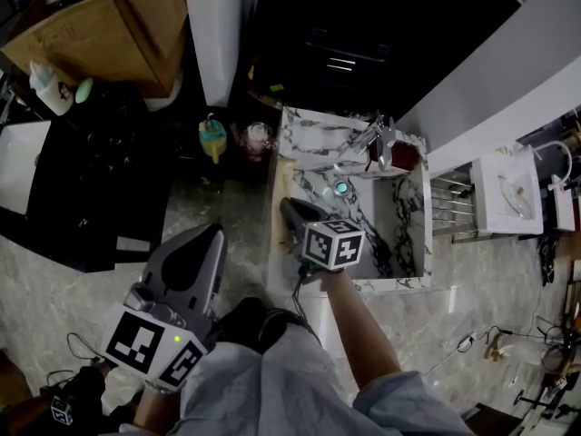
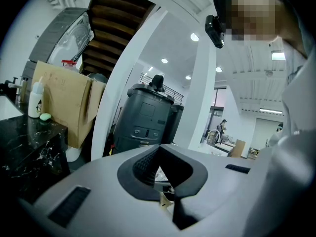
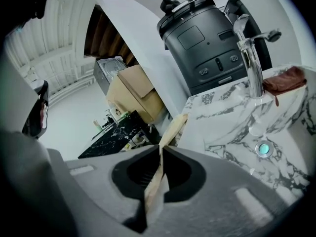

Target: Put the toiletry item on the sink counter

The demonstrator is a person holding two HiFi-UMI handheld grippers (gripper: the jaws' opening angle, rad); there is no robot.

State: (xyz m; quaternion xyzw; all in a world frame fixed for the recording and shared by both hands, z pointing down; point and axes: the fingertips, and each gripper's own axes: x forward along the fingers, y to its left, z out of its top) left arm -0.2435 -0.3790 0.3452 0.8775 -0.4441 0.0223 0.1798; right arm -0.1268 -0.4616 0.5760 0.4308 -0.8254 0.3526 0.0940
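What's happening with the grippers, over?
Left gripper shut, empty. Right gripper shut on thin tan item at counter edge. Nothing in the way.

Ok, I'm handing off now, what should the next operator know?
Right gripper: shut on a thin tan item, at the sink counter's left edge; contact with the marble unclear.
Left gripper: shut, nothing in it, held back from the counter.
Done: item carried to the counter.
Left: lay it on bare marble, release, withdraw.
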